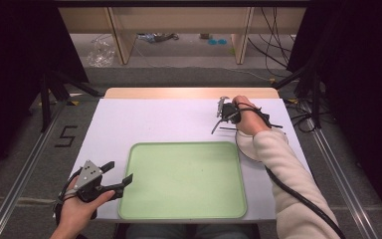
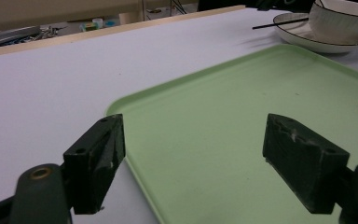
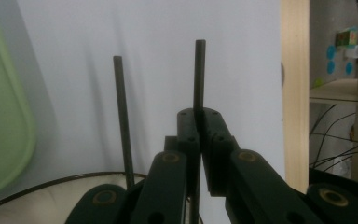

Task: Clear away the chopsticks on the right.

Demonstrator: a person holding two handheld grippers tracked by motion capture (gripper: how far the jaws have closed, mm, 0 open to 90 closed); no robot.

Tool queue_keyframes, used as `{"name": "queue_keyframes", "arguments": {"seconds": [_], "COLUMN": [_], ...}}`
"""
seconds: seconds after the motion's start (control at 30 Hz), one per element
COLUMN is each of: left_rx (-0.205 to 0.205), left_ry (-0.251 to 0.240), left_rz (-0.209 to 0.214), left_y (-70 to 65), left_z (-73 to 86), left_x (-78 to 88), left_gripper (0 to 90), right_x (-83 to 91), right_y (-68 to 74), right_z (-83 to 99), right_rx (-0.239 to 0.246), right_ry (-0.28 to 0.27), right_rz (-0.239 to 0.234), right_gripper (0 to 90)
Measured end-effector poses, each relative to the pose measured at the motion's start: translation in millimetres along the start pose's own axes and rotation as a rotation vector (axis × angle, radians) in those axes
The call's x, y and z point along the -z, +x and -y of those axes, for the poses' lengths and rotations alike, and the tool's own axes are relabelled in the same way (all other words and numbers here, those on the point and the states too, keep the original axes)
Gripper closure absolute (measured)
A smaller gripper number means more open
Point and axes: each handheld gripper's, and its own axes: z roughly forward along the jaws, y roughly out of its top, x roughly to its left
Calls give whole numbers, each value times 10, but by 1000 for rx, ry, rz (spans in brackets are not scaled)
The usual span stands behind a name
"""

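One chopstick (image 3: 199, 74) is clamped between the closed jaws of the right hand-held gripper (image 3: 199, 114), at the far right of the table (image 1: 154, 117), above the bowl (image 2: 342, 18) and plate (image 2: 303, 39). A second chopstick (image 3: 122, 121) rests on the bowl rim just beside it. The left hand-held gripper (image 2: 193, 154) is held open and empty at the near left corner of the green tray (image 1: 184, 179). A pick-up step is judged to be in hand; transfer toward the tray probably follows, requiring a level carry. A "5" (image 1: 65, 136) is marked on the floor, left of the table.
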Motion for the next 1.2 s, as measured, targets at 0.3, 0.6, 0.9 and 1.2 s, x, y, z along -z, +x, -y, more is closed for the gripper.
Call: {"name": "queue_keyframes", "arguments": {"seconds": [0.3, 0.6, 0.9, 1.2], "left_rx": [4, 13, 15, 14], "left_ry": [1, 2, 7, -1], "left_rz": [-1, -2, -6, 15], "left_y": [-2, -9, -12, -13], "left_z": [1, 3, 3, 5], "left_x": [-1, -1, 0, -12], "left_gripper": [210, 210, 211, 212], "right_x": [201, 506, 706, 884], "right_y": [-67, -133, -147, -216], "right_z": [-24, -82, -110, -23], "right_rx": [-41, -70, -160, -297], "right_ry": [-87, -194, -321, -453], "right_rz": [59, 150, 180, 176], "right_gripper": [881, 881, 881, 882]}}
